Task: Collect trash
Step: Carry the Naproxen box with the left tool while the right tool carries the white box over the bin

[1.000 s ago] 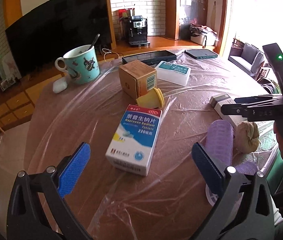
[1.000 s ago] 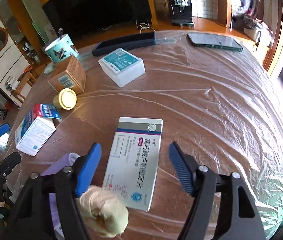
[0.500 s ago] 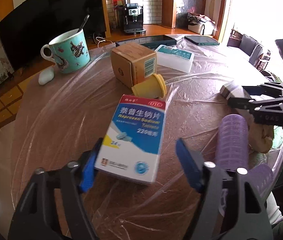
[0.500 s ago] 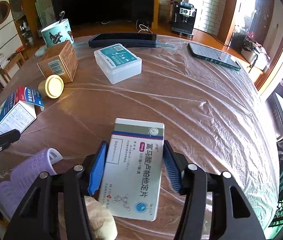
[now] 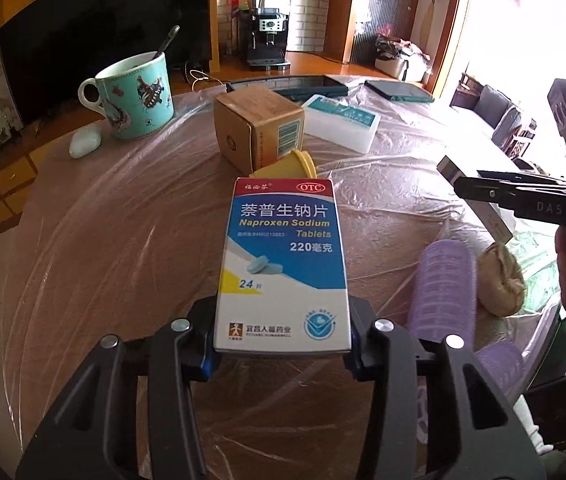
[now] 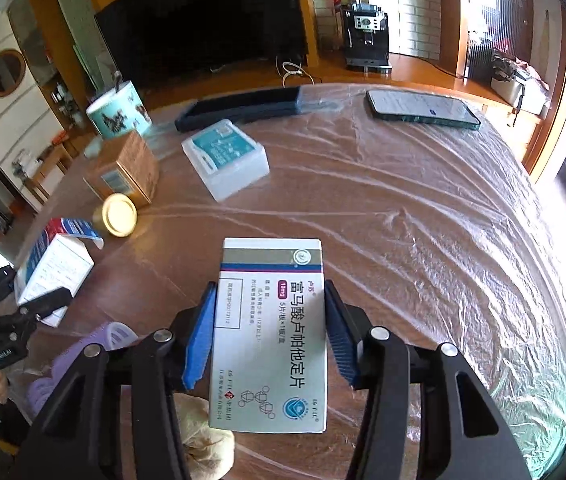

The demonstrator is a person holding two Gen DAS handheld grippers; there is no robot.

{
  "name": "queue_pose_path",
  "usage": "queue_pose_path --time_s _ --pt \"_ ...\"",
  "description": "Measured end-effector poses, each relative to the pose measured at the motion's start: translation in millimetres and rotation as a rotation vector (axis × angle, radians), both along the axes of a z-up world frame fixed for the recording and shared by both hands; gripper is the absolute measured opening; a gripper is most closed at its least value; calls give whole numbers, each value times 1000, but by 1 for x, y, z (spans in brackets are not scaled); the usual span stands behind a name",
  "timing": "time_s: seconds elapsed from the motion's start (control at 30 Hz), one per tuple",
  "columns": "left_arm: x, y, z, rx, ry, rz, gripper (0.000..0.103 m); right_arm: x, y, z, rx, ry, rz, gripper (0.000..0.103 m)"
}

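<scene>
Grasp step, both sides: left claw (image 5: 283, 344) clamped narrow on blue-and-white naproxen box (image 5: 283, 264), pads on its two long sides near the lower end, box centred low in frame and reaching up toward frame middle. Right claw (image 6: 269, 336) clamped on grey-white tablet box (image 6: 271, 336), blue pads flat on both long edges, box at lower centre of frame. Contact with plastic-covered desk (image 6: 423, 220) under either box hard to tell. Next, by judgement: lift both clear and carry to a bin, none in view. Crumpled beige wad (image 5: 501, 280) and purple roller (image 5: 445, 284) at lower right, not gripped.
</scene>
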State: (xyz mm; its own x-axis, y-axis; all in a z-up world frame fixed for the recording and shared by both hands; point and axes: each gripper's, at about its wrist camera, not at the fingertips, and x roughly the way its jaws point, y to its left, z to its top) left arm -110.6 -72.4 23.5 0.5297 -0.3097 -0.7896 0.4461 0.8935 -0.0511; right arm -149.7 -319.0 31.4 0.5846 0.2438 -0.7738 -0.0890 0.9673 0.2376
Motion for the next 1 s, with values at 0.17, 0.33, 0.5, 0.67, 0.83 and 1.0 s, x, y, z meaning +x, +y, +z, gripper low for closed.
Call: queue_pose_path --time_s 0.17,0.33,0.5,0.67,0.83,1.0 --pt "-7 4 7 -25 -13 20 47 -5 -2 12 26 -42 2 51" --pt "-16 6 11 -26 -19 40 47 -16 1 23 26 -79 26 51" --pt "-25 9 15 -48 -20 55 47 -33 4 32 34 -106 53 51" --pt "-44 10 27 -55 -45 61 47 -55 4 42 45 -135 75 51" --pt "-63 12 35 -66 -54 57 47 -81 10 51 58 -162 115 51" --pt "-84 12 39 -68 -59 50 47 -106 17 55 59 -176 150 51"
